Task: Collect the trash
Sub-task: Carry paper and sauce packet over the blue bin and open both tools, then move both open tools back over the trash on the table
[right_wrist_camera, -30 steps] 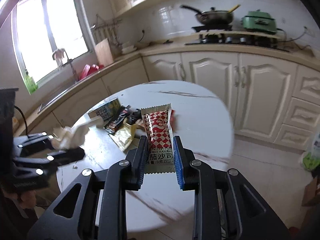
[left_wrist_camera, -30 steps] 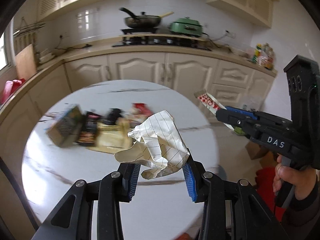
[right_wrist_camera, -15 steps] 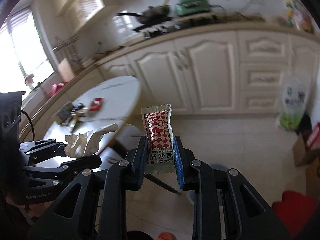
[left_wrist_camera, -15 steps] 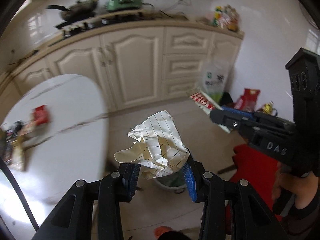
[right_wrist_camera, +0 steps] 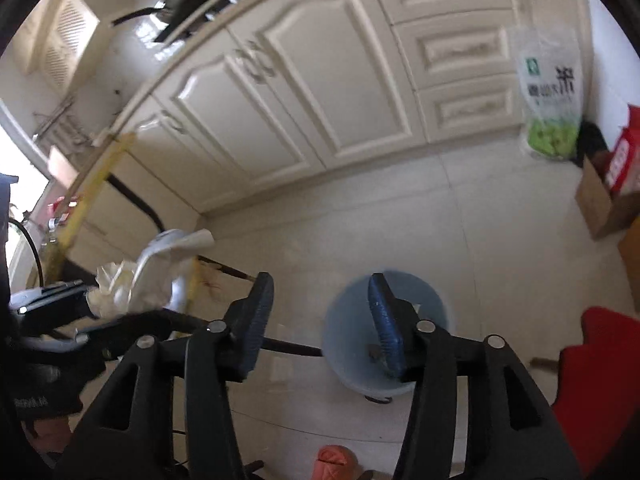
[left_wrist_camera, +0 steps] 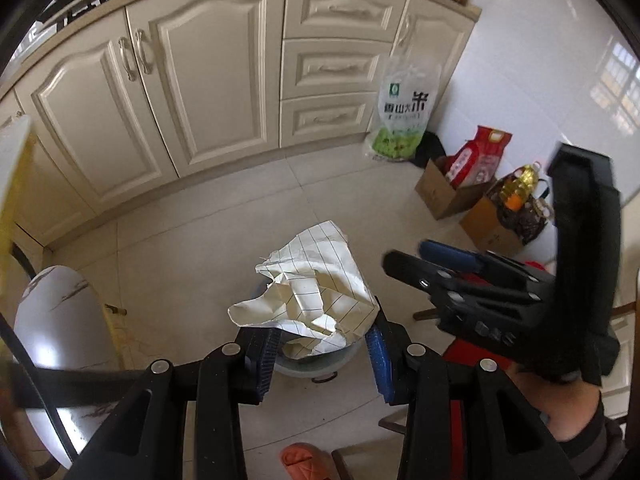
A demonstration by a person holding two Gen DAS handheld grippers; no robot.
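My left gripper is shut on a crumpled sheet of lined paper and holds it right above a pale blue trash bin on the floor, which the paper mostly hides. My right gripper is open and empty above the same blue bin; small bits lie inside it. The right gripper also shows in the left wrist view, open, to the right of the paper. The left gripper with the paper shows at the left of the right wrist view.
Cream kitchen cabinets run along the back. A rice bag leans on them, with cardboard boxes and an oil bottle at the right wall. The round table's edge is at left. An orange slipper lies near.
Both grippers swung from the table down to the bin on the floor. The right gripper opened and the red checked sachet it held is gone. The left still holds the paper.
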